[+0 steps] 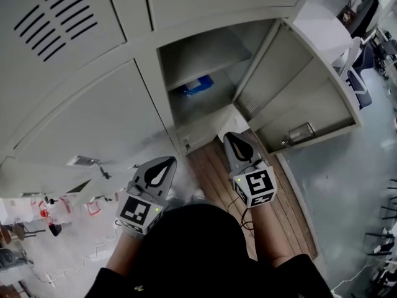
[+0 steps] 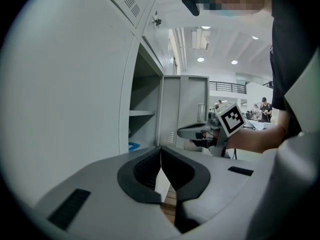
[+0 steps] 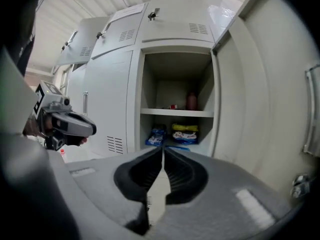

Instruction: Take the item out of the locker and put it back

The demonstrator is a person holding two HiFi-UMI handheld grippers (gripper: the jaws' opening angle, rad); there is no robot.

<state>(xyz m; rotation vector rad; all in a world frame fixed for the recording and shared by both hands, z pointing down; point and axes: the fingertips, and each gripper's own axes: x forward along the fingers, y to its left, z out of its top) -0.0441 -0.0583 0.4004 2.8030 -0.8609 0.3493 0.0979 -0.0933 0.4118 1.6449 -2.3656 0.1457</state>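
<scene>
Inside the open grey metal locker (image 3: 175, 49), a blue packet (image 3: 156, 135) (snacks, maybe) is sitting on its floor; left gripper (image 2: 161, 150) and right gripper (image 3: 163, 150) are hovering outside, jaws pressed together, empty.

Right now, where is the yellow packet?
In the right gripper view, the yellow packet lies in the lower compartment of the open locker, under the shelf and just right of the blue packet.

One open locker (image 3: 172, 84) has one shelf (image 3: 176, 113), carrying one bottle (image 3: 191, 101) and one small red thing (image 3: 172, 106). Below lie roughly three packets (image 3: 185, 132). Two grippers show: left gripper (image 1: 169, 162), right gripper (image 1: 229, 136).
</scene>
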